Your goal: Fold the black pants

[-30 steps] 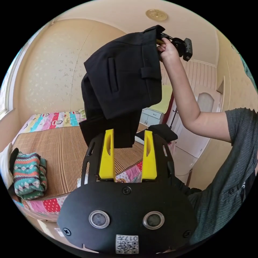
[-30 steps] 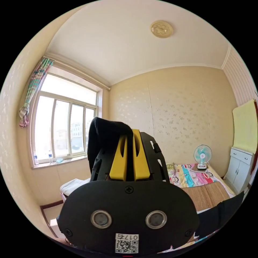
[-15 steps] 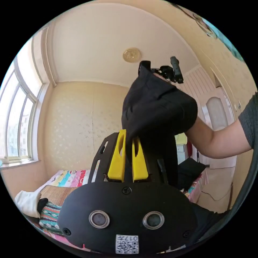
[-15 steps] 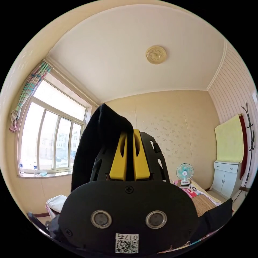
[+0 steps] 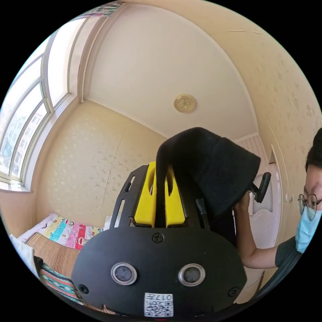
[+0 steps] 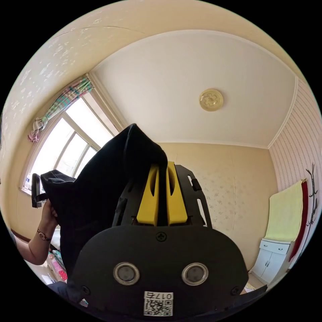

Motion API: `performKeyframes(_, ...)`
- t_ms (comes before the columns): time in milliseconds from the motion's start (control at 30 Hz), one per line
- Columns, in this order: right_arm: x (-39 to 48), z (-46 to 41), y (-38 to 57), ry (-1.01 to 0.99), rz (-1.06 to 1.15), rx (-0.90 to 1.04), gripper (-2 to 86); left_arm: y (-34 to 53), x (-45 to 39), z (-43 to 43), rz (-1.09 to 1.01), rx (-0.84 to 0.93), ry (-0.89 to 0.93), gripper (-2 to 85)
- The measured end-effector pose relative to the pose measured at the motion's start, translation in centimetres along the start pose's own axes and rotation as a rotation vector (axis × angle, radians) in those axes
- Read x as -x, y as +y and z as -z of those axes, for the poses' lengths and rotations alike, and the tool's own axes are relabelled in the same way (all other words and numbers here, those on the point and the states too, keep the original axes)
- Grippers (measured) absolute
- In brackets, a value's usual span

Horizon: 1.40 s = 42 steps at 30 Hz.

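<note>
Black pants (image 5: 214, 171): held aloft, clear of the bed (image 5: 53, 248), bunched between both tongs. No flat fold is laid yet; judged early, with spreading and folding left.

Left tongs (image 5: 160, 188): closed, cloth pinched between the jaws and draped over them.

Right tongs (image 6: 162, 193): likewise clamped on the fabric, which hangs leftward.

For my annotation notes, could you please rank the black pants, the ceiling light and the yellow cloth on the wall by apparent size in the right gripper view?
1. black pants, though nearness to the camera inflates them
2. yellow cloth
3. ceiling light
</note>
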State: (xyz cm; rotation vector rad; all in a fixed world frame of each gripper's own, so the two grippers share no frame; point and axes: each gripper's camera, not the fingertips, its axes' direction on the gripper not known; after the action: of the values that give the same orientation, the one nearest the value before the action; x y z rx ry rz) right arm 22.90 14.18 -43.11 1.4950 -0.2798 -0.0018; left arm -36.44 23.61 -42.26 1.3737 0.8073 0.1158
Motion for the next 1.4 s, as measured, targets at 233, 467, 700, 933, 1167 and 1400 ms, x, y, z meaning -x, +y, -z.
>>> performKeyframes(233,-2.5,-0.4,11.8,-0.022,-0.083,0.072,3.7,9.2,0.3,-0.7,-0.009,0.006,-0.002,2.4)
performKeyframes(467,-10.0,-24.1,23.4,0.081,-0.19,0.391,4.3,16.5,9.3,-19.6,0.0,0.185,-0.182,2.8)
performKeyframes(700,-20.3,-50.6,41.9,0.132,-0.495,1.052,6.5,26.5,36.6,-50.4,0.353,0.789,-0.449,6.4)
performKeyframes(933,-8.5,-35.6,68.0,-0.16,-0.228,1.382,7.4,51.3,37.4,-41.6,0.187,1.167,-0.308,5.7)
performKeyframes(1167,-4.6,-17.9,76.8,-0.109,-0.319,1.611,11.9,64.8,36.9,-26.7,0.42,1.388,-0.348,9.1)
performKeyframes(1400,-2.8,-13.5,76.5,-0.031,-0.308,1.599,11.6,66.7,33.8,-26.0,0.324,1.546,-0.435,9.7)
